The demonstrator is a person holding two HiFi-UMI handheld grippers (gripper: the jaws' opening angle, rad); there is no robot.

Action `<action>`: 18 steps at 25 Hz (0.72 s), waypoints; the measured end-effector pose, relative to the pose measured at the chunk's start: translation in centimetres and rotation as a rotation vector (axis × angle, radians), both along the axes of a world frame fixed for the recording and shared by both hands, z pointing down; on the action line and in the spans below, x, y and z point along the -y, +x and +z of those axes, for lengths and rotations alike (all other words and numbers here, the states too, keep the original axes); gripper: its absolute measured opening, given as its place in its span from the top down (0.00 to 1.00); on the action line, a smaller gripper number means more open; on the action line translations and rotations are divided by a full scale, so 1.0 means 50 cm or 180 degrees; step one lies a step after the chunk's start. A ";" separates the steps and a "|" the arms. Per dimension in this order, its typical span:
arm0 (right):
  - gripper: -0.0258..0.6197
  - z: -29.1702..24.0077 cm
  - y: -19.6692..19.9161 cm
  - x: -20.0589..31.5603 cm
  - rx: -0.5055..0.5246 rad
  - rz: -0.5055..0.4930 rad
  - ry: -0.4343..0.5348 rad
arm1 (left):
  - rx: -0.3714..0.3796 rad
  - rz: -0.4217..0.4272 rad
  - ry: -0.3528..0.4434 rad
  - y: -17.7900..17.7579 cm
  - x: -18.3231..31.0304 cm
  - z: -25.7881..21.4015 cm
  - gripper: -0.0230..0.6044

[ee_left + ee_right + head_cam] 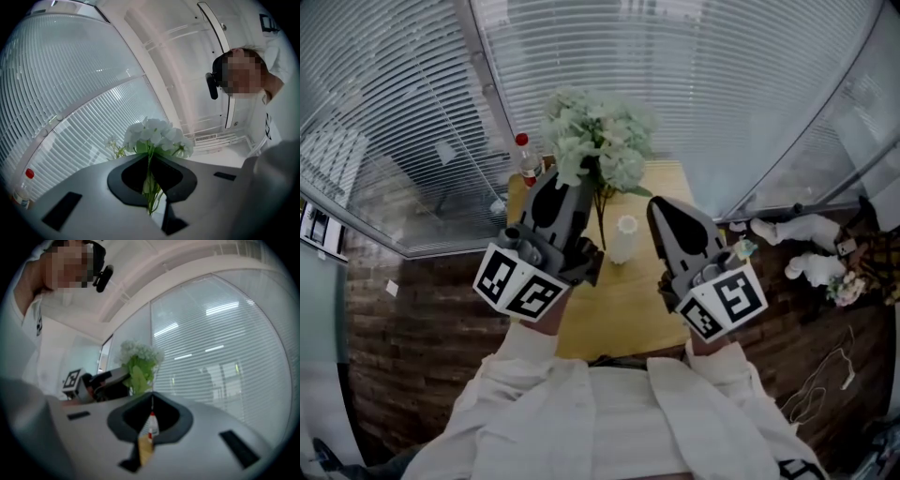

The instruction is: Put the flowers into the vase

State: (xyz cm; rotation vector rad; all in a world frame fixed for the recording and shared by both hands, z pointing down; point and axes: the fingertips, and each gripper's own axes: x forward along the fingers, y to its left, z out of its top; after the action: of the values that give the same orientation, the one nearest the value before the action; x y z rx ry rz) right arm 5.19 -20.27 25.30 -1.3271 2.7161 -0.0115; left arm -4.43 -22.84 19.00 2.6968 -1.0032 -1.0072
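Note:
A bunch of pale white-green flowers is raised above the wooden table. My left gripper is shut on its green stems, which hang down past the jaws. In the left gripper view the stems run between the jaws and the blooms stand above them. A small white vase stands upright on the table, just right of the hanging stems. My right gripper hovers to the right of the vase, its jaws together with nothing in them. In the right gripper view the flowers and left gripper show beyond my right gripper.
A clear bottle with a red cap stands at the table's far left corner, seen also as the bottle and the bottle. White figurines and a cable lie on the floor at right. Glass walls with blinds surround the table.

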 end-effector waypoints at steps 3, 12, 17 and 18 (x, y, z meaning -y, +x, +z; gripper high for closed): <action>0.94 0.006 0.005 -0.007 0.0022 0.0030 0.0035 | -0.0107 0.0065 0.0047 0.004 0.003 0.001 0.91; 0.94 0.030 0.021 0.022 0.0094 0.0179 -0.0110 | -0.0380 0.0210 0.0017 0.018 0.064 0.021 0.91; 0.94 0.038 0.034 0.038 0.0095 0.0243 -0.0152 | -0.0417 0.0289 0.0020 0.035 0.090 0.035 0.91; 0.94 0.041 0.039 0.047 0.0103 0.0267 -0.0180 | -0.0419 0.0293 0.0009 0.037 0.102 0.037 0.91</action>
State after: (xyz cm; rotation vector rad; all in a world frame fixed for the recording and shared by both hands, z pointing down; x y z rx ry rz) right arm 7.15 -22.61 27.32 -1.4422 2.6498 -0.1019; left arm -2.58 -27.95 20.88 2.6119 -0.8471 -1.1515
